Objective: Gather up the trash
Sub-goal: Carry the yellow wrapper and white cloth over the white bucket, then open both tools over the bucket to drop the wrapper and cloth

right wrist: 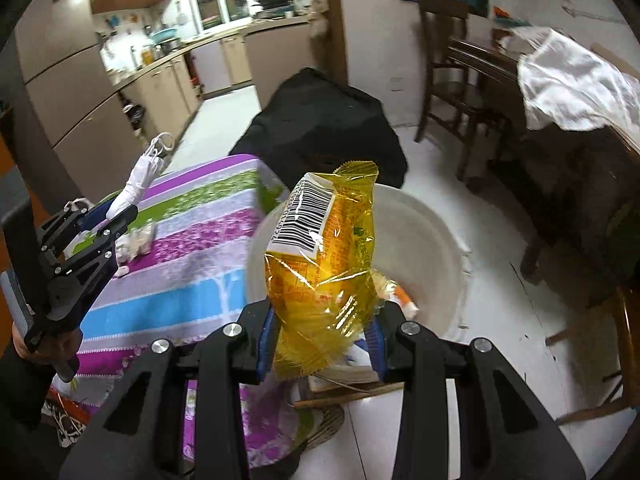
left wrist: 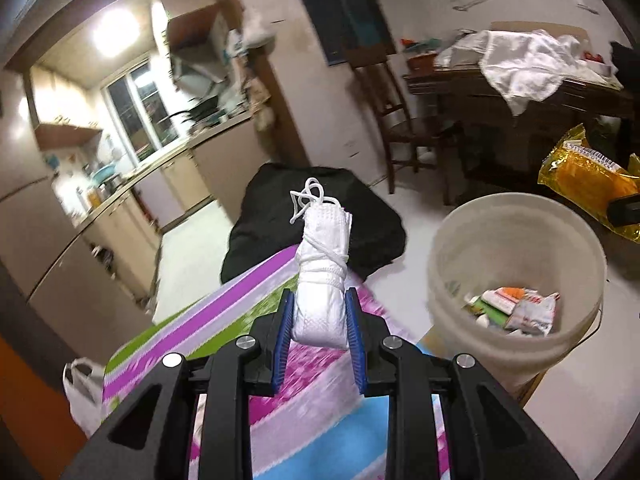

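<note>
Leftmost, the left gripper (left wrist: 319, 312) is clamped tight on a rolled white mask (left wrist: 322, 276) above the striped tablecloth (left wrist: 224, 312), while the right gripper (right wrist: 322, 340) pinches a yellow wrapper (right wrist: 324, 256) just over the white bucket (right wrist: 424, 240) already holding trash.

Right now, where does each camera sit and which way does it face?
Left wrist: on the left tool, facing down past its rolled white mask toward the bucket.
Right wrist: on the right tool, facing its yellow wrapper over the bucket; the left tool and a hand show.
Shared: bucket, striped tablecloth, black bag.
</note>
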`<control>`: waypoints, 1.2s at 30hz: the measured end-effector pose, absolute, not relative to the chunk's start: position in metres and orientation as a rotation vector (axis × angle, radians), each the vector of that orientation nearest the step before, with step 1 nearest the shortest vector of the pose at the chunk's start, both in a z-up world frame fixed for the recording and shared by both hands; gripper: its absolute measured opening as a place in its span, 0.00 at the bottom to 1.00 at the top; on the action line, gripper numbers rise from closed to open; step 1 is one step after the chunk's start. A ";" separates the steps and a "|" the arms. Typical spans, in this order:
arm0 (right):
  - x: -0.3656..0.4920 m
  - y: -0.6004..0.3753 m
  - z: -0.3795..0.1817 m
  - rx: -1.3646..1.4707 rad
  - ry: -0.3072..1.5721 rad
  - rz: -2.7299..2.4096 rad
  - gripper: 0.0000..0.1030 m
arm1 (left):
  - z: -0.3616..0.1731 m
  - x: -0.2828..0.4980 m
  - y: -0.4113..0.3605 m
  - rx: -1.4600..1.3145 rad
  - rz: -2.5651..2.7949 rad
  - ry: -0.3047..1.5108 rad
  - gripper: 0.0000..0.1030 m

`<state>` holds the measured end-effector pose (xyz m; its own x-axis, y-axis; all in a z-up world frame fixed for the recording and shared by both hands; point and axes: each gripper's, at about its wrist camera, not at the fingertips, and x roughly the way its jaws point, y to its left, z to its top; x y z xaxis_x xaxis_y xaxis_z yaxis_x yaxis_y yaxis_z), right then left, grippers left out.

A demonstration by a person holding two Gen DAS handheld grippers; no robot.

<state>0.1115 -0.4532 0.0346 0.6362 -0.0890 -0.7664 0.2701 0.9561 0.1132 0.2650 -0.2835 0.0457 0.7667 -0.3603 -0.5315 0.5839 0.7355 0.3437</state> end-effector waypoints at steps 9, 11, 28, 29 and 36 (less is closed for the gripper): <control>0.109 -0.502 0.039 0.317 0.925 -0.284 0.34 | 0.058 0.292 -0.377 0.562 -0.858 0.583 0.26; 0.113 -0.507 0.041 0.320 0.946 -0.287 0.34 | 0.056 0.296 -0.394 0.583 -0.925 0.612 0.26; 0.183 -0.521 -0.003 0.344 1.241 -0.223 0.36 | -0.019 0.319 -0.489 0.862 -1.177 0.891 0.26; 0.186 -0.519 -0.006 0.340 1.250 -0.217 0.36 | -0.024 0.319 -0.490 0.869 -1.176 0.894 0.26; 0.194 -0.525 -0.012 0.335 1.252 -0.210 0.38 | -0.036 0.325 -0.479 0.867 -1.132 0.879 0.29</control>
<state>0.1941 -0.5247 -0.0116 0.3033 0.0269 -0.9525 0.3355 0.9326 0.1331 0.3247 -0.4795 -0.0357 0.1918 -0.3728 -0.9079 0.9720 0.2001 0.1232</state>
